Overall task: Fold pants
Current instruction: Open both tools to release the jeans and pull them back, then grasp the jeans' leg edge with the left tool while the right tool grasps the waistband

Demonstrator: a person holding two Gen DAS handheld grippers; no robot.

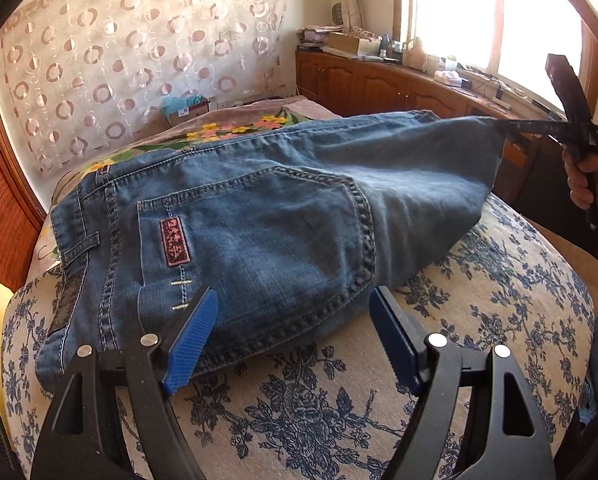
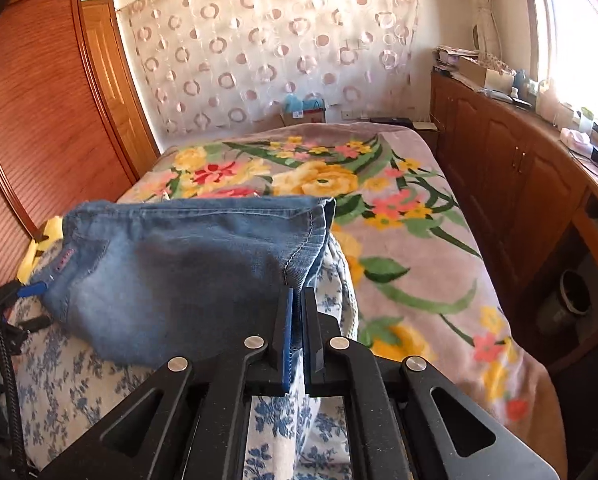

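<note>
Blue-padded fingers of my left gripper (image 1: 293, 334) sit closest to the lens, spread wide with nothing between them, hovering just over the near edge of the jeans at the seat end.

Bed (image 2: 439, 280): takes up most of the room, covered by a floral blanket in yellow, pink and green. On its near end lies a white cushion with blue flowers (image 1: 479, 320), and the work rests on that.

Jeans (image 1: 259, 216): already doubled leg on leg, lying across the cushion, waistband toward my left side, back pocket (image 1: 255, 236) facing up with a small dark red patch (image 1: 176, 241) on it. The leg end is raised off the cushion and stretched toward my right.

Right gripper (image 2: 297, 308): closed on the hem of the legs, denim pinched between the pads. In the left view a hand (image 1: 583, 184) holds this tool by its handle, with the fabric pulled taut up to it.

Step, as I judge it: start of the lengthwise fold, hem picked up, not yet carried over.

Next move calls for carrying the hem across toward the waistband while my left gripper pins or grips the seat end so the pile does not slide. Keep both layers of hem pinched together; risk is one slipping out and the fold going skewed.
</note>
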